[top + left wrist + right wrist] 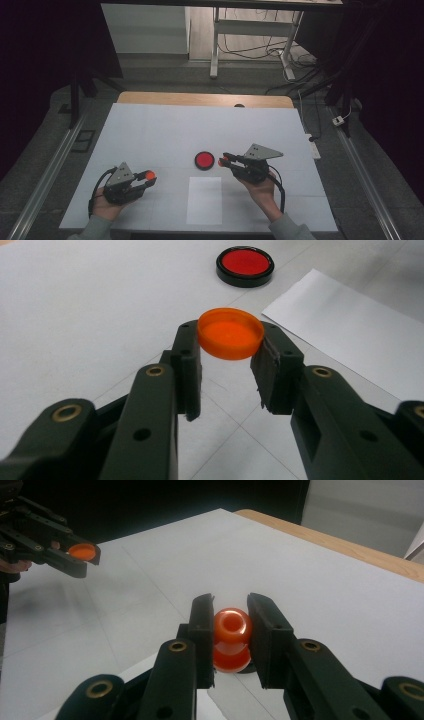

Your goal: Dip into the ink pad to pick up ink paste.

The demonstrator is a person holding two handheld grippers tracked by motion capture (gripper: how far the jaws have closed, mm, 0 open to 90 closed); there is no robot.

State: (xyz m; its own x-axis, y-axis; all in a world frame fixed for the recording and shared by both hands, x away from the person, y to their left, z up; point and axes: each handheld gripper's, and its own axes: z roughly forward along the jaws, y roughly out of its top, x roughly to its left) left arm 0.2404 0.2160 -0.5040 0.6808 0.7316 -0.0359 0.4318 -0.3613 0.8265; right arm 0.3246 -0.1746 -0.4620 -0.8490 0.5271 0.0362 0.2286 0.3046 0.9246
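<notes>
The orange cap (231, 333) sits between the tips of the left gripper (227, 342), and both jaws press on its rim, so the gripper is pinching it. The cap lies almost flat, with its hollow side facing up, and it is lifted above the white table (75, 315), not touching it. In the high view the cap (149, 175) is seen at the front end of the left gripper (146, 178), which the left hand (107, 202) holds near the front left part of the table (150, 130).

The right gripper (231, 630) pinches a small orange bottle (231, 639). Its jaws are pressed on the two sides of the bottle, and the round open mouth of the bottle looks toward the camera. In the high view this bottle (223, 161) is at the tip of the right gripper (226, 161), held by the right hand (260, 190), just to the right of a red disc with black rim (204, 160). I cannot tell if the bottle touches the table.

The red disc (245, 265) lies flat on the table between the two grippers, apart from the cap. A white sheet of paper (204, 200) lies flat on the table, near the disc and closer to the person.
</notes>
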